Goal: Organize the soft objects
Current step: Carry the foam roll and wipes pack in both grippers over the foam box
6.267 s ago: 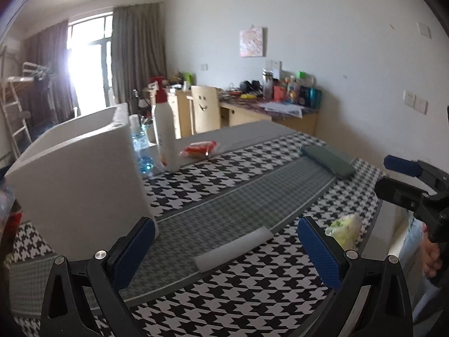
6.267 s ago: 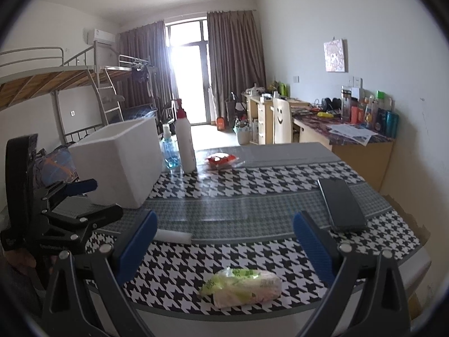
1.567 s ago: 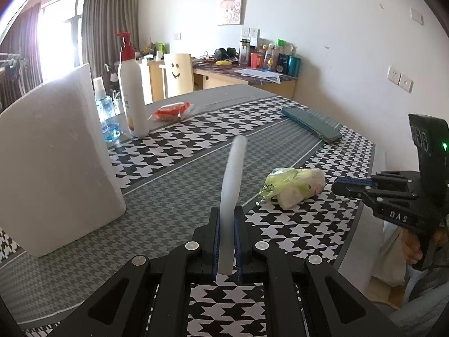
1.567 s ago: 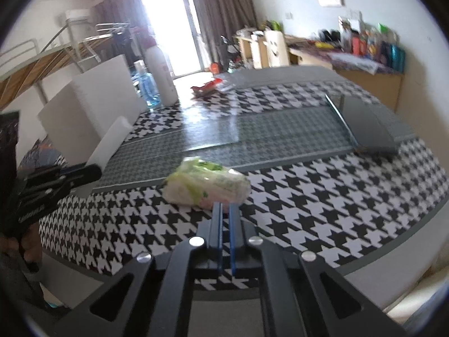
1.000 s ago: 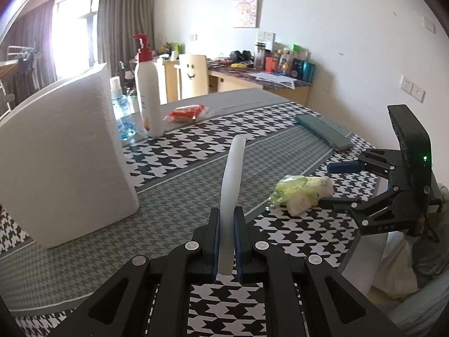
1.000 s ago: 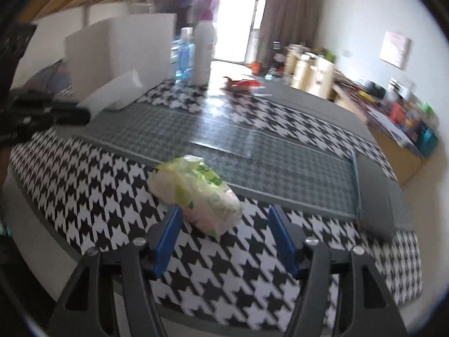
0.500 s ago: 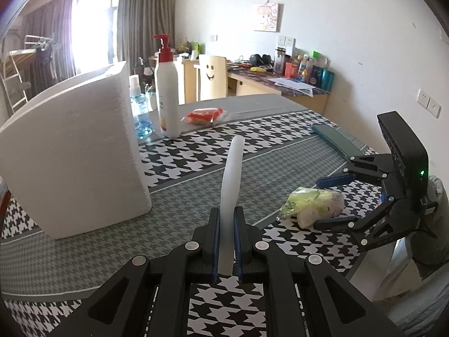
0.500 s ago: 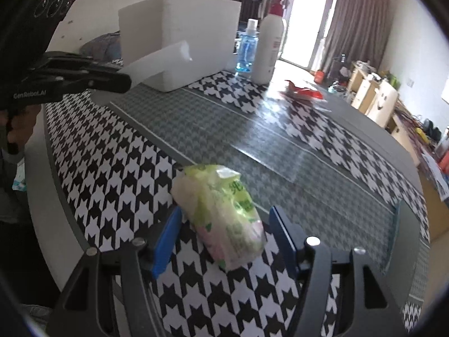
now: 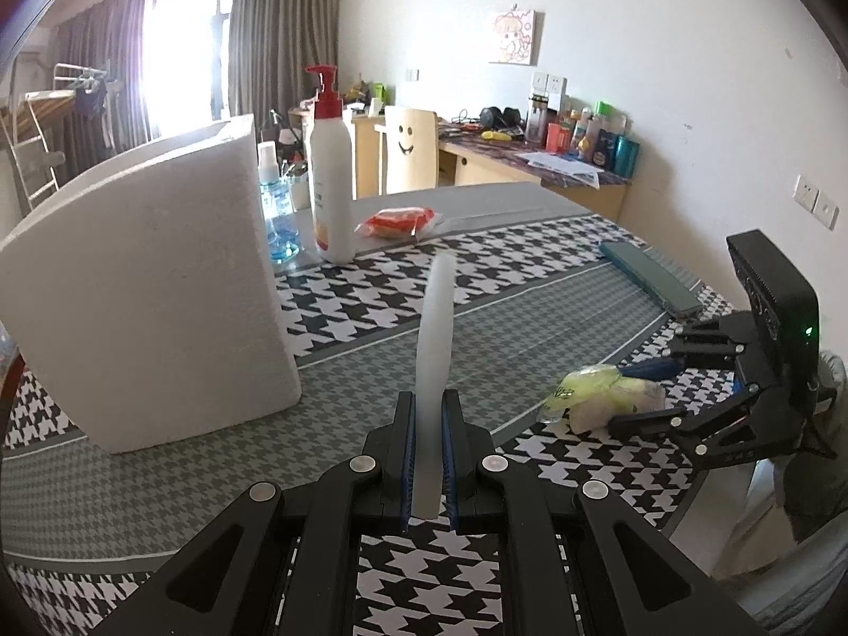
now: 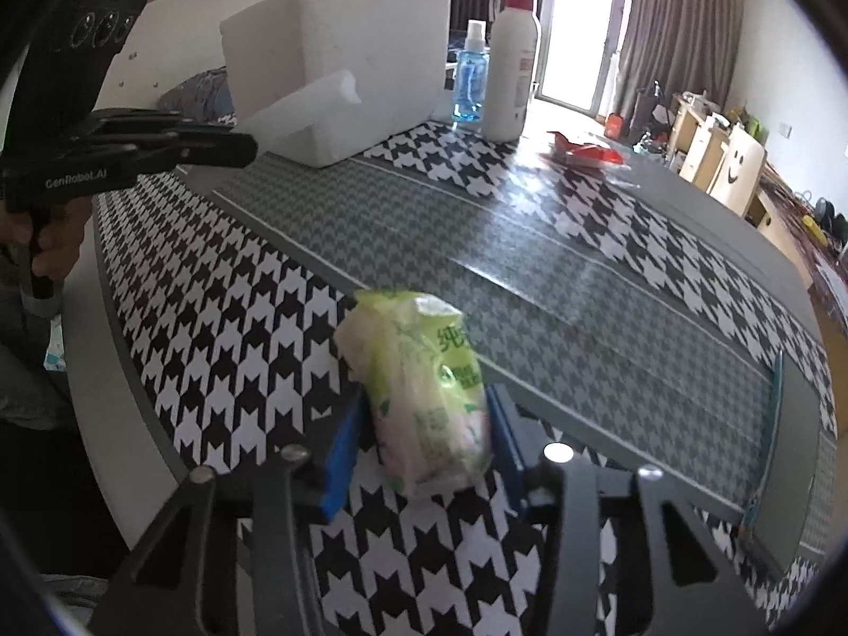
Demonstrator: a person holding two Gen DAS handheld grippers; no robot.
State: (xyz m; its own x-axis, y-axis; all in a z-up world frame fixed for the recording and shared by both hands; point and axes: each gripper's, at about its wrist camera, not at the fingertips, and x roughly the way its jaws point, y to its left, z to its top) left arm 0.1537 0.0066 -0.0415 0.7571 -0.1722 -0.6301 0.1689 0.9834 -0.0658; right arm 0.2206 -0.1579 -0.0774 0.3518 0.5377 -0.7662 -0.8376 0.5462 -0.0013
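My left gripper (image 9: 428,456) is shut on a white foam strip (image 9: 435,350) that stands on edge above the houndstooth table; both show at the left of the right wrist view, the strip (image 10: 302,106) sticking out of the gripper (image 10: 249,148). A green and white soft tissue pack (image 10: 424,387) lies near the table's front edge. My right gripper (image 10: 424,440) has its blue pads on either side of the pack, close to its sides or just touching them. The pack (image 9: 604,392) and right gripper (image 9: 644,389) also show at the right of the left wrist view.
A big white foam box (image 9: 153,286) stands at the left. Behind it are a white pump bottle (image 9: 331,185), a blue spray bottle (image 9: 275,212) and a red snack packet (image 9: 397,221). A dark flat case (image 9: 652,278) lies at the far right. The table edge (image 10: 122,344) is close.
My right gripper has closed in around the tissue pack, its pads now nearly at the pack's sides. My left gripper keeps hold of the foam strip and has drifted slightly back.
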